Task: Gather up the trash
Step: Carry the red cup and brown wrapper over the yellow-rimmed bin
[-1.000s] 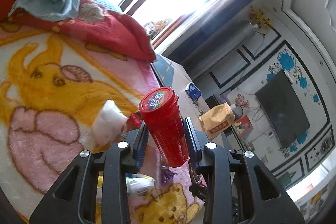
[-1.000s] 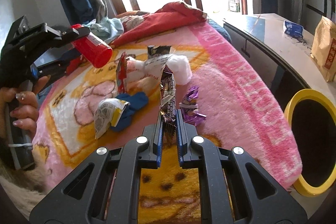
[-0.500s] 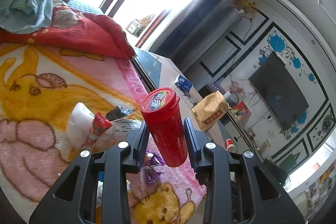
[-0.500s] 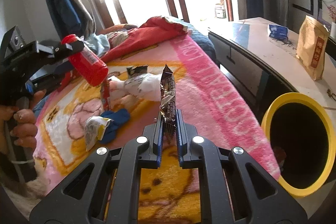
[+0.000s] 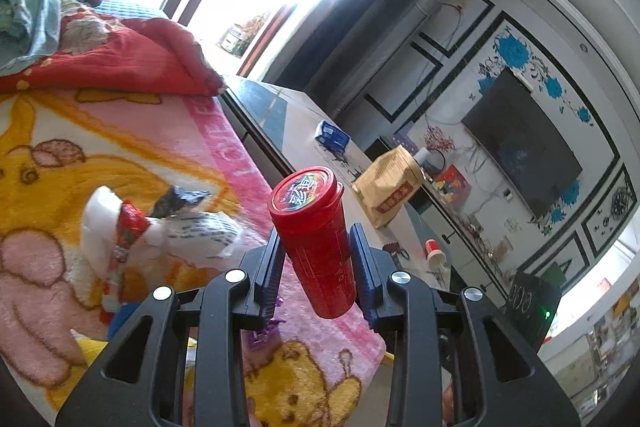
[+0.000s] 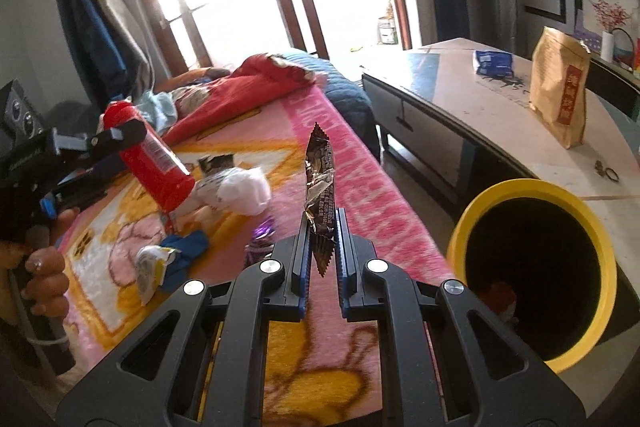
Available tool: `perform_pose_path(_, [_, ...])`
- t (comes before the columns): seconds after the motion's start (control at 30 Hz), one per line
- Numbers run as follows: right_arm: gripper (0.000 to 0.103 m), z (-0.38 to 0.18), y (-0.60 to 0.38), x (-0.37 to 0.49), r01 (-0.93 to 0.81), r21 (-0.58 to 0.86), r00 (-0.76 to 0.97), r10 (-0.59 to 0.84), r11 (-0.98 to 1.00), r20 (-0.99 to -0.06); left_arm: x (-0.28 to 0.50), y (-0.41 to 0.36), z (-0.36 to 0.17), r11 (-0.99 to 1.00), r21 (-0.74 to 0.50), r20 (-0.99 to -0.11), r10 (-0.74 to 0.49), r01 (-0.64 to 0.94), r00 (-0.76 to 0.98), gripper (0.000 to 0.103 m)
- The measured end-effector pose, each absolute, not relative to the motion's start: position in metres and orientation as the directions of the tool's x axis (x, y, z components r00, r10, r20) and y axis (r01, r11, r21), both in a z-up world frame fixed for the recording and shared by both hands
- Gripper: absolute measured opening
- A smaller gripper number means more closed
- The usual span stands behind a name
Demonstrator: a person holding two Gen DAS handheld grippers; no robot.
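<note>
Bin [image 6: 472,223] now fills the right side of the right wrist view, its yellow rim close beside the bed edge, where a second ago only a slice of it showed; both hands have swung across the blanket [image 6: 372,195] toward it. The right gripper [image 6: 322,251] has its jaws nearly shut on a brown wrapper [image 6: 319,183], which stands upright out of the pads, clear of the bed. The left gripper [image 5: 316,267] has its jaws part open and clamped on the sides of a red can [image 5: 316,247], lid toward the camera; in the right view the can hangs tilted above the blanket, well left of the bin. Neither grip has altered over the second. Left behind on the blanket are a white wad [image 6: 244,191], a blue scrap [image 6: 188,247], a purple wrapper [image 6: 262,229] and a white packet [image 6: 150,267]. My reading is that both loads are on their way to the bin, the wrapper nearer to it. Something reddish already lies inside. Several pieces remain, so more trips look needed.
</note>
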State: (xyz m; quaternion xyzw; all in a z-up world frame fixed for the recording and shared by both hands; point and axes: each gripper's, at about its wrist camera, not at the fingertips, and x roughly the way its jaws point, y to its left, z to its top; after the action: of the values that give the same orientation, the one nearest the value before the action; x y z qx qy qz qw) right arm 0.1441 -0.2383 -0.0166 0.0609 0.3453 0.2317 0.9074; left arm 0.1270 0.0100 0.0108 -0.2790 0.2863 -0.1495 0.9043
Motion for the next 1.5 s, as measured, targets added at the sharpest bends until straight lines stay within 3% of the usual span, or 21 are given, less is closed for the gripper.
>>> perform_pose_path(1.5, [0.007, -0.018, -0.361, 0.166, -0.055, 0.3, 0.767, 0.233, 0.952, -0.598, 0.161, -0.122, 0.002, 0.81, -0.45, -0.484, -0.576, 0.377, 0.658, 0.031])
